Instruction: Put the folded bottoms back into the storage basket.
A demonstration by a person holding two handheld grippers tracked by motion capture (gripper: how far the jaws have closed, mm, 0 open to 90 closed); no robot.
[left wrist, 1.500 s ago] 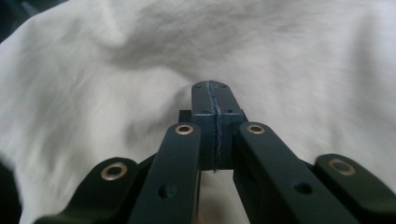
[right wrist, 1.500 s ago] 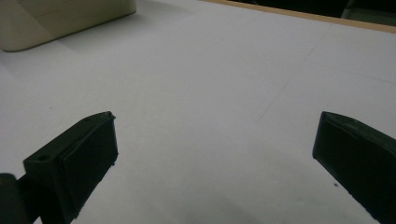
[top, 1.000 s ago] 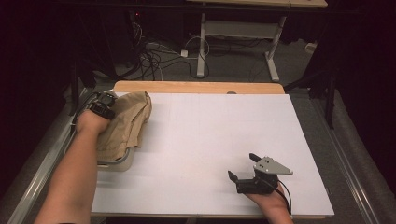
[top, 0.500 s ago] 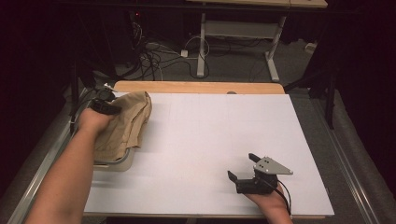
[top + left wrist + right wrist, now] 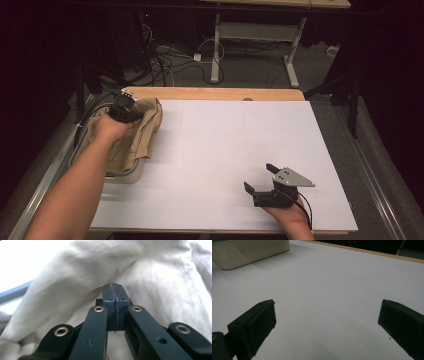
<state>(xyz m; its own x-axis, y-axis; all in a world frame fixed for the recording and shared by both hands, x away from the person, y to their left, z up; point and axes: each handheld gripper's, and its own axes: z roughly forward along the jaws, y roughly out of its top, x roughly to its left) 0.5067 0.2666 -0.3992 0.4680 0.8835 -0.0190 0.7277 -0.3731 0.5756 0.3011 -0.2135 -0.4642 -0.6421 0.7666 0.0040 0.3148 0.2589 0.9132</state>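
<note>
One tan cloth (image 5: pixel 135 132), one basket (image 5: pixel 131 172), two grippers on the white bench (image 5: pixel 220 150).
The crumpled, creased cloth is draped over the basket at 9 o'clock, left gripper (image 5: pixel 114 293) fingers clenched against it; right gripper (image 5: pixel 259 179) fingers are spread, released, at 5 o'clock.

Left tool (image 5: pixel 114 308) closed — right tool (image 5: pixel 325 325) agape.

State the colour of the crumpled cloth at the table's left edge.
Beige crumpled cloth, plain with no pattern; clearest in the left gripper view.
</note>
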